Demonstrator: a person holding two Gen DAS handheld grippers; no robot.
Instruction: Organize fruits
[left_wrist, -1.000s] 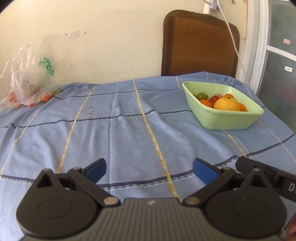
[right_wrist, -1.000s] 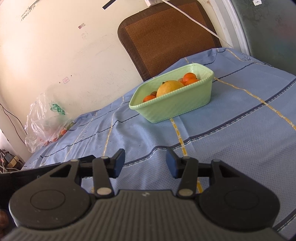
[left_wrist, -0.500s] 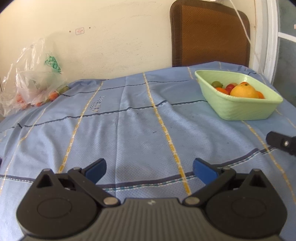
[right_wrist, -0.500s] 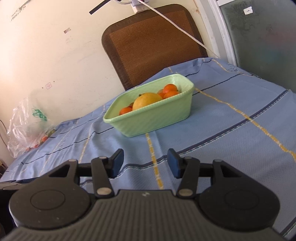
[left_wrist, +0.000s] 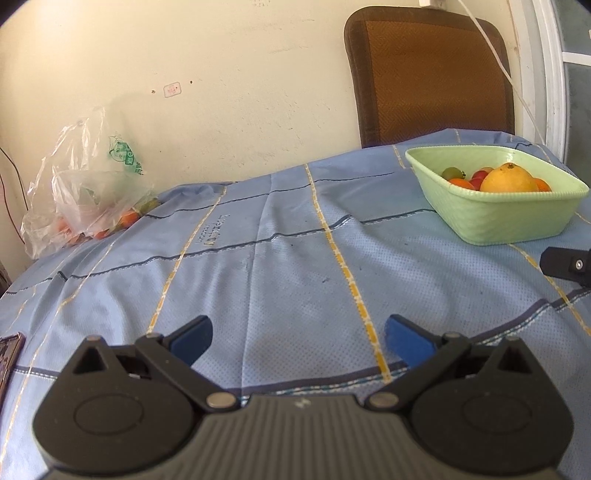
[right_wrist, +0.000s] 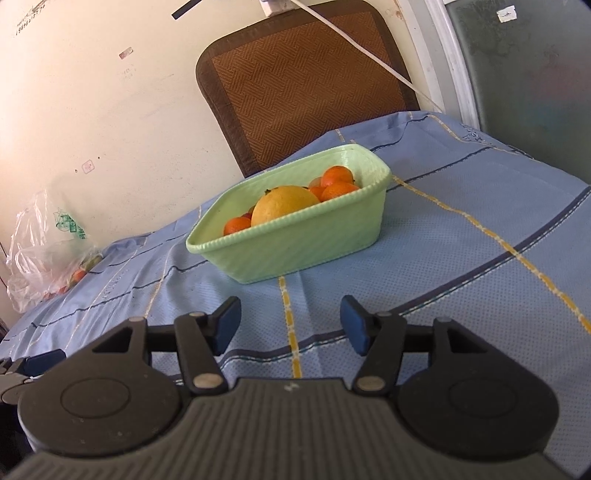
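Change: the right tongs (right_wrist: 290, 325) have just been opening, nothing between their blue pads; the green basket (right_wrist: 295, 247) sits larger in the right view than a second ago.
Left tongs (left_wrist: 297, 339): spread wide, empty, above the blue cloth (left_wrist: 295, 258).
Fruit: a large orange (right_wrist: 284, 205) among small oranges in the basket near the tabletop's far right corner.
Bag: clear plastic bag (left_wrist: 85, 184) of fruit at the far left edge, green print unreadable.
Cloth writing: too blurred to read.

A green basket (left_wrist: 495, 218) of fruit sits on the blue tablecloth (left_wrist: 288, 258), right of centre. Far to its left lies a plastic bag (left_wrist: 85, 192). The left gripper (left_wrist: 297, 339) hovers nearer, jaws wide, nothing between them.
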